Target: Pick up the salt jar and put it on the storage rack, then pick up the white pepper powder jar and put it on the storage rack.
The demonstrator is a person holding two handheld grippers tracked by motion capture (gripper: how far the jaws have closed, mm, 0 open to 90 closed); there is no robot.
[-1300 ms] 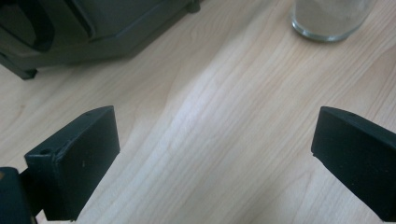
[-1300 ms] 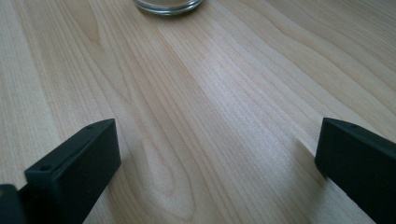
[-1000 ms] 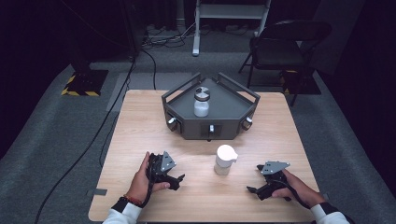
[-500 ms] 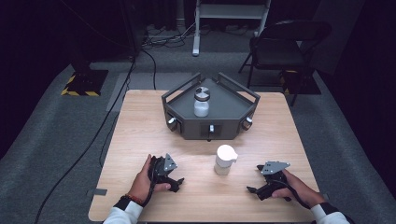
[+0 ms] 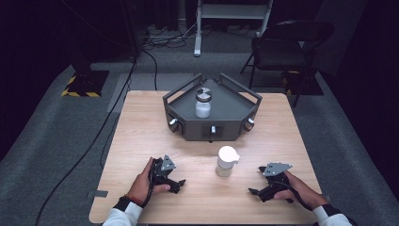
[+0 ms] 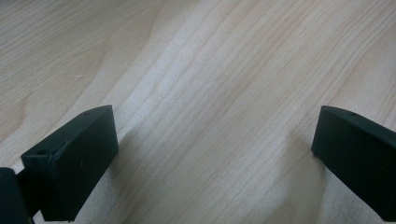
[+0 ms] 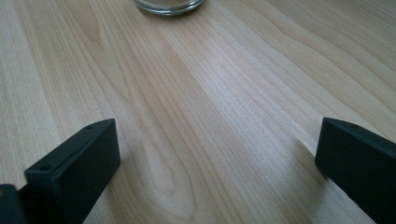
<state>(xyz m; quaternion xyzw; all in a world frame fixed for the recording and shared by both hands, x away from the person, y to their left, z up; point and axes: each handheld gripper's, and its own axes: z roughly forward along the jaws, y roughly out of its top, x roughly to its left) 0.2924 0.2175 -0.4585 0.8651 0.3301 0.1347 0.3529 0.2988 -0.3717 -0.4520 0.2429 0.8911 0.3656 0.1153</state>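
A white-lidded jar (image 5: 227, 161) stands on the wooden table (image 5: 141, 122) between my two hands. A second jar with a grey-and-white lid (image 5: 203, 103) sits inside the dark angular tray (image 5: 235, 110) at the table's far side. My left gripper (image 5: 176, 184) rests on the table at front left, open, with bare wood between its jaws (image 6: 212, 154). My right gripper (image 5: 255, 192) rests at front right, open too, nothing between its jaws (image 7: 215, 158). The glass base of the near jar (image 7: 168, 5) shows ahead of the right gripper.
The tray has three knobs on its front face (image 5: 213, 129). Beyond the table stand a black folding chair (image 5: 287, 44), a white stand (image 5: 233, 12) and cables on the grey floor (image 5: 136, 61). Bare wood lies around both hands.
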